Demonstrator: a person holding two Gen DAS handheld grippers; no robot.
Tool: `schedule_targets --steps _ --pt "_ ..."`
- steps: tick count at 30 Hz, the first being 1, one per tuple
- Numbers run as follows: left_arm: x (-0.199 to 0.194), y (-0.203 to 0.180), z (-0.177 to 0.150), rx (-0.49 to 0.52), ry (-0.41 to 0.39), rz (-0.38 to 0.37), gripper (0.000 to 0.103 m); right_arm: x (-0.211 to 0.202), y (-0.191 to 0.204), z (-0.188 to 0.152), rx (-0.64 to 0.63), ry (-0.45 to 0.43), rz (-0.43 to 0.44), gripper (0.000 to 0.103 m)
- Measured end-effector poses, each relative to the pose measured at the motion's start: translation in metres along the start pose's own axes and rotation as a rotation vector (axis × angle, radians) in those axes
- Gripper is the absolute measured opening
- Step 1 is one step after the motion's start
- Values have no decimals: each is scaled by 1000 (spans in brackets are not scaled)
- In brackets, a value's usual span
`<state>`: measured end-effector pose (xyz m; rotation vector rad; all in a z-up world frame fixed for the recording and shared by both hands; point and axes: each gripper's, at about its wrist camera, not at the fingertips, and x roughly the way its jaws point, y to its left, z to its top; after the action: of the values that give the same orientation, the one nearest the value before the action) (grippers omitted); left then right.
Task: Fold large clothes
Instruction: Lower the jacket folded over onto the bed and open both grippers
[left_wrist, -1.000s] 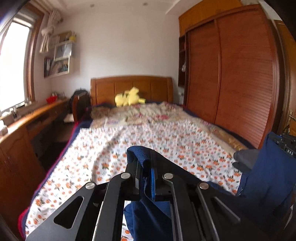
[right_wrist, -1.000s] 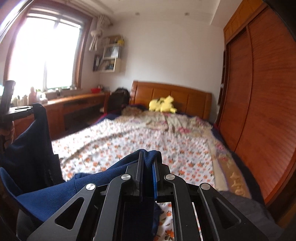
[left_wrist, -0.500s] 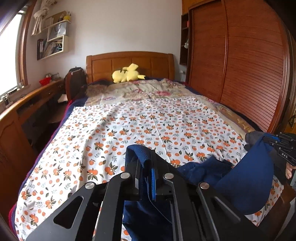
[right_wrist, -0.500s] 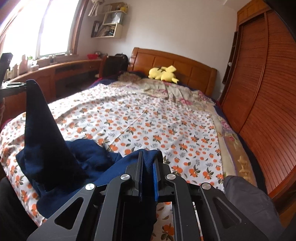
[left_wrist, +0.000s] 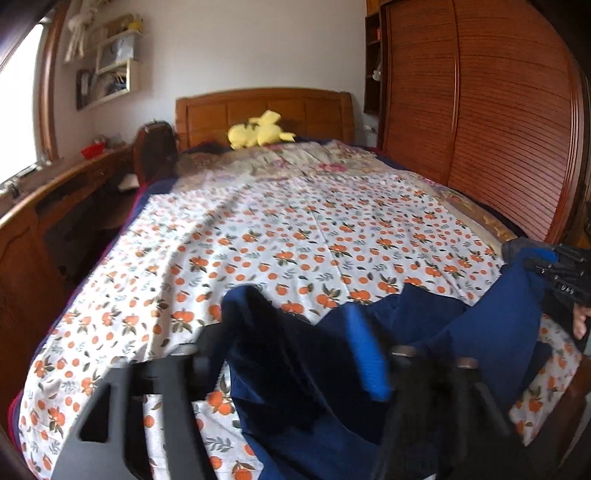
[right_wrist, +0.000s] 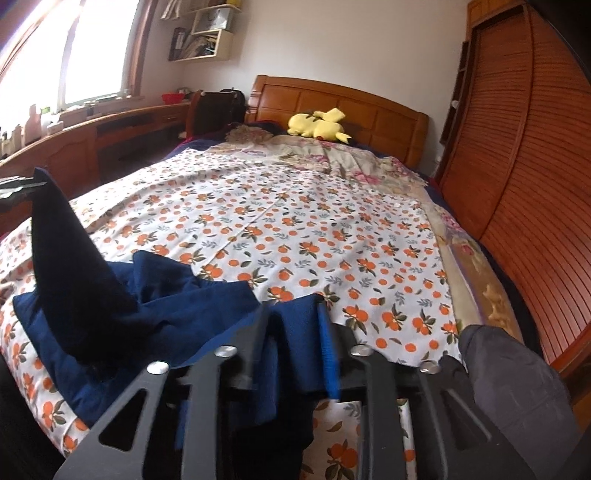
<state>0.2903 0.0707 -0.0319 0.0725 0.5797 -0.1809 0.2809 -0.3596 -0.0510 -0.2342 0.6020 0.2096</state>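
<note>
A large navy blue garment (left_wrist: 424, 325) lies crumpled at the near end of the bed with the orange-print sheet (left_wrist: 295, 229). In the left wrist view my left gripper (left_wrist: 299, 332) has its jaws spread wide, with a fold of the garment draped between them. In the right wrist view my right gripper (right_wrist: 291, 332) also has its jaws apart, with garment cloth (right_wrist: 192, 306) lying between them. The left gripper shows at the left edge of the right wrist view, with a peak of cloth (right_wrist: 59, 229) hanging from it. The right gripper shows at the right edge of the left wrist view (left_wrist: 561, 273).
A yellow plush toy (left_wrist: 258, 131) lies by the wooden headboard (left_wrist: 262, 110). A wooden wardrobe (left_wrist: 498, 122) runs along the bed's right side. A desk (right_wrist: 92, 136) stands under the window at left. A grey cloth heap (right_wrist: 513, 376) lies at the bed's near right corner.
Both grippers' jaws have gone from shut on the garment to spread apart. Both have come down toward the bed, and more of the garment now rests on the sheet.
</note>
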Motion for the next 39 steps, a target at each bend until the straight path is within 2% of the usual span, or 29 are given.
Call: schedule_targets --steps 1,2,5,9,15,22,29,32,39 --pt "-4 -1 -7 6 -20 13 85 0 -1 -1 6 -2 -2 31" --pt "-7 -2 -11 7 -28 15 88 -2 -2 -2 11 -2 -5 34" --pt "-12 -6 -24 5 -39 -7 90 -5 -1 -4 19 -11 -16 36" --pt "-12 -13 -44 6 -58 -23 93 -11 16 -11 0 -12 15 36" --pt "-7 -25 -77 17 -62 -59 93 -7 72 -34 -57 28 112 39" --pt "-7 -26 -102 -13 -70 -102 95 3 125 -67 -83 97 208 49" --pt "-5 -26 -121 5 -65 -98 97 9 144 -84 -95 144 223 50" --pt "-4 -24 -128 6 -59 -98 97 10 151 -89 -101 157 227 58" --pt "-4 -17 -139 -2 -51 -122 97 19 170 -101 -149 207 229 58"
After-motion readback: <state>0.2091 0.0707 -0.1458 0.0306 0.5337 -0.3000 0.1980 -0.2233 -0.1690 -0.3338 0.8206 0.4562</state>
